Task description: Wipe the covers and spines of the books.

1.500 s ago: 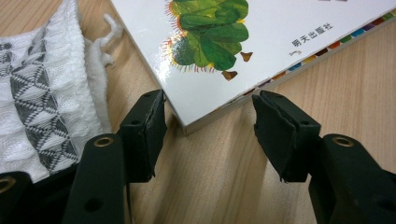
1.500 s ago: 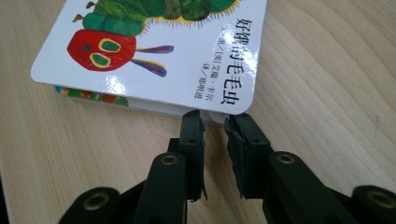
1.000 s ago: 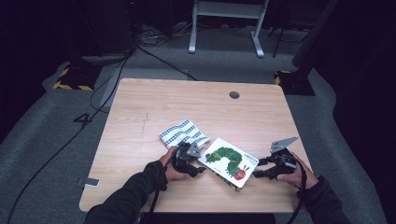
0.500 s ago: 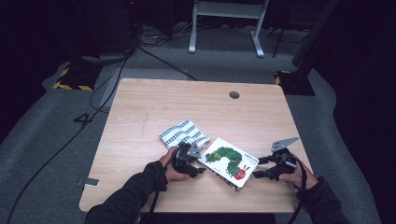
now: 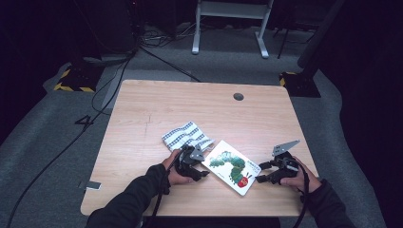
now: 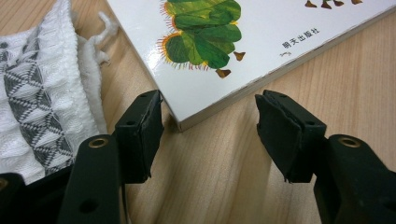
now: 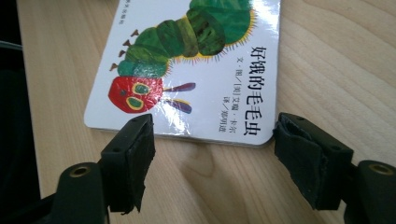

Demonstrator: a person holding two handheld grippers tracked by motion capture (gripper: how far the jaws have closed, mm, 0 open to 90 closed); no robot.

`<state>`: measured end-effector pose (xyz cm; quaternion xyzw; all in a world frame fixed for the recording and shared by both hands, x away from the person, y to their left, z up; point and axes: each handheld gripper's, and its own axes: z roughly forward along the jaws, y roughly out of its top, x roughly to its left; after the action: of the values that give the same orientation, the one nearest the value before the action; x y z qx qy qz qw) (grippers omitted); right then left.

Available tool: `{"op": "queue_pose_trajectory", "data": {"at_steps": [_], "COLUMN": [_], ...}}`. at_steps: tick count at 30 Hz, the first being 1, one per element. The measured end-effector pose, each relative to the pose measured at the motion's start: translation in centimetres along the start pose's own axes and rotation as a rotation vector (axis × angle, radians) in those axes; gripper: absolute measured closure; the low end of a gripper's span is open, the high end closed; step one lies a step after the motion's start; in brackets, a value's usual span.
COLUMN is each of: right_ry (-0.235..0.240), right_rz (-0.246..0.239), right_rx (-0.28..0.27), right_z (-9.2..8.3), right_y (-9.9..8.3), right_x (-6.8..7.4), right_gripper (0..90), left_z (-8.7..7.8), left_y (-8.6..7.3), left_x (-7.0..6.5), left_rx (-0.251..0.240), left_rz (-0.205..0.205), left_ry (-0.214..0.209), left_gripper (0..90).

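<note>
near edge of the desk [image 5: 142, 142]: two forearms in dark sleeves come in from the bottom. left hand-held gripper [image 5: 197, 159] sits at the book's left corner, jaws apart, nothing pressed between them; in the left gripper view the book corner [image 6: 261, 51] lies just ahead of the gap, one jaw just beside its edge. right hand-held gripper [image 5: 264, 172] sits at the book's right end, jaws apart and just been closing a little, nothing between them; in the right gripper view the book's short edge lies just ahead of the gap.

book [image 5: 231, 166] lies flat on the desk between the two grippers, cover up, green caterpillar with red head, white cover, set at a slant to the desk edge.

just behind the left gripper a folded white cloth [image 5: 186, 135] with dark woven pattern lies on the wood, touching or nearly touching the book's far left corner.

desk is light wood grain, bare toward the far side, with a round cable hole [image 5: 238, 97] near the far edge.

beyond: grey carpet floor [image 5: 47, 133], black cables [image 5: 114, 80] trailing left, yellow-black striped floor marker [image 5: 71, 87], white frame legs [image 5: 228, 28] at the back. room is dark.
</note>
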<state>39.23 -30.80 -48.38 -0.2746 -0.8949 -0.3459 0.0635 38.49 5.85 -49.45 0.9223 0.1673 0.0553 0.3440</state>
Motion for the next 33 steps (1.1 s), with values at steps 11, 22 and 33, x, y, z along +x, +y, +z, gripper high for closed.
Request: {"op": "queue_pose_trajectory", "data": {"at_steps": [11, 22, 33], "right_ry": [-0.196, -0.24, -0.074], "right_rz": [-0.138, -0.162, -0.071], "right_rx": [0.254, 0.223, 0.076], "right_z": [0.2, 0.3, -0.5], "right_y": [1.5, 1.3, 0.6], "right_x": [2.4, 2.7, 1.3], "right_gripper": [46.0, 51.4, 44.2], "left_z": [0.0, -0.4, -0.8], "left_y": [0.0, -0.2, -0.5], "left_x": [-0.3, -0.7, -0.9], "left_rx": [0.006, 0.013, 0.025], "left_rz": [0.003, -0.004, -0.011], "left_ry": [-0.004, -0.019, -0.021], "left_gripper": [40.7, 41.5, 42.1]}}
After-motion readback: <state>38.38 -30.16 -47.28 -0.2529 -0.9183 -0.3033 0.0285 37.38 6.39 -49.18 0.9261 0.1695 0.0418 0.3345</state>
